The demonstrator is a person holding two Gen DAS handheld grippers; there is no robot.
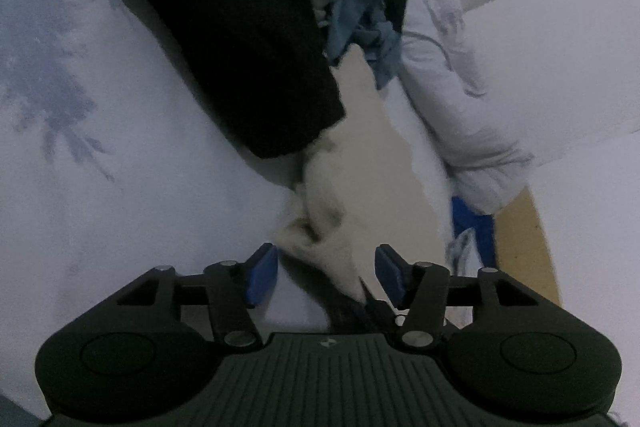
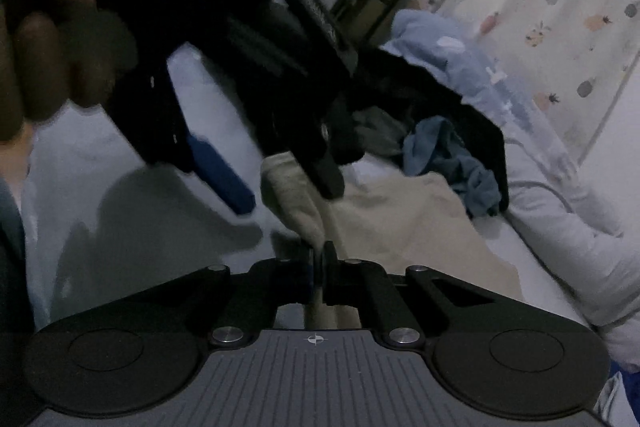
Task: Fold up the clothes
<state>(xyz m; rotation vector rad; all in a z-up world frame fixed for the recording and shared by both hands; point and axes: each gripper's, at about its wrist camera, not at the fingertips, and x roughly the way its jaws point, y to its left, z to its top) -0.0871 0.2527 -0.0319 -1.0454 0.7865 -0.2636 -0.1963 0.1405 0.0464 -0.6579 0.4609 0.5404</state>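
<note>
The right gripper (image 2: 318, 267) pinched the cream garment (image 2: 400, 223), while the left gripper (image 1: 326, 277) hovered spread above it. Both worked over a pale bedsheet (image 1: 140, 187) beside a fruit-print curtain (image 2: 560, 7).

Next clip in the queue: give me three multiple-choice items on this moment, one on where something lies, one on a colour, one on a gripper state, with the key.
1. Where does the crumpled blue cloth lie?
A. At the far end of the cream garment, against the black garment
B. Between the left gripper's fingers
C. On the floor

2. What colour are the pads on the left gripper?
A. Red
B. Blue
C. White

3. How does the right gripper stand?
A. Wide open over bare sheet
B. Out of view
C. Shut on the cream garment

Key: 1 A, since both views show it beyond the cream garment, beside the black garment. 2 B, the left wrist view shows blue pads. 3 C, its jaws are pinched together with a cream fold rising from them.
</note>
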